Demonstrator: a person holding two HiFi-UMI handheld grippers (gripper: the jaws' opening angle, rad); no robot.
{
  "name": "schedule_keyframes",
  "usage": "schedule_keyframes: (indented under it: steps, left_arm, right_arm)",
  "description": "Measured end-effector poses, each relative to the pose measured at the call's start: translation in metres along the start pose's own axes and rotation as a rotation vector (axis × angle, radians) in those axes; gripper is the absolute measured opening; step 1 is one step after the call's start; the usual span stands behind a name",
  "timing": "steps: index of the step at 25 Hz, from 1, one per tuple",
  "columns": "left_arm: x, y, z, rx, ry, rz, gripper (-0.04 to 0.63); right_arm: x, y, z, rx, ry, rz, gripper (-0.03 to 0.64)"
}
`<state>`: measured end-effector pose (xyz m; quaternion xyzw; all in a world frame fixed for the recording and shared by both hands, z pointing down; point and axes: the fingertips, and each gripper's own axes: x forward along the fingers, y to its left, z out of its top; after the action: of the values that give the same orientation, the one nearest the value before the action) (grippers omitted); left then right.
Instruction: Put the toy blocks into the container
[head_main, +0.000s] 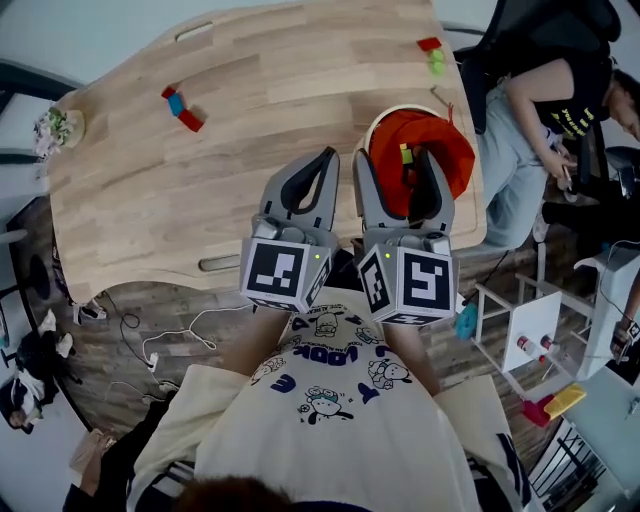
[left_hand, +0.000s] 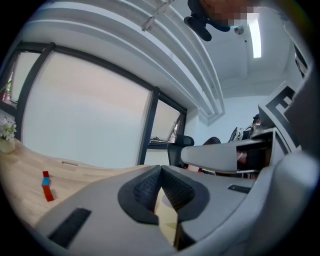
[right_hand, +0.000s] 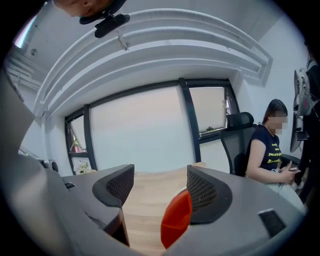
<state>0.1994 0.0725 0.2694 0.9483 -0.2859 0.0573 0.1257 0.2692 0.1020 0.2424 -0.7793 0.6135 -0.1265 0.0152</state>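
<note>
The left hand-held gripper (head_main: 322, 165) is clenched on nothing. The right hand-held gripper (head_main: 395, 172) is released at the round orange-lined container (head_main: 455, 150) near the wooden tabletop's (head_main: 250, 80) edge. Red and blue toy blocks (head_main: 181, 106) lie well apart from it, and red and green toy blocks (head_main: 432, 52) lie beyond it.

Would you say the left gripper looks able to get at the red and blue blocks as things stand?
Probably yes: only bare table lies between the left gripper and the red and blue blocks, though its jaws are shut and must open first.
</note>
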Motion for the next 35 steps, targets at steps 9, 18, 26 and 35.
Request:
schedule_keyframes:
  steps: [9,18,26,35]
  left_arm:
    - [-0.046,0.056,0.002,-0.033,-0.043,0.212,0.031]
    - [-0.104,0.117,-0.002,-0.076,-0.057,0.418,0.031]
    - [-0.147,0.174,-0.009,-0.125,-0.057,0.541,0.031]
    - [-0.171,0.234,-0.014,-0.174,-0.035,0.590,0.031]
  right_arm:
    - [0.020,0.066,-0.012,-0.043,0.037,0.207,0.319]
    - [0.038,0.142,-0.035,-0.069,0.102,0.393,0.318]
    - [0.059,0.207,-0.059,-0.104,0.167,0.499,0.298]
    - [0.096,0.257,-0.075,-0.135,0.216,0.519,0.278]
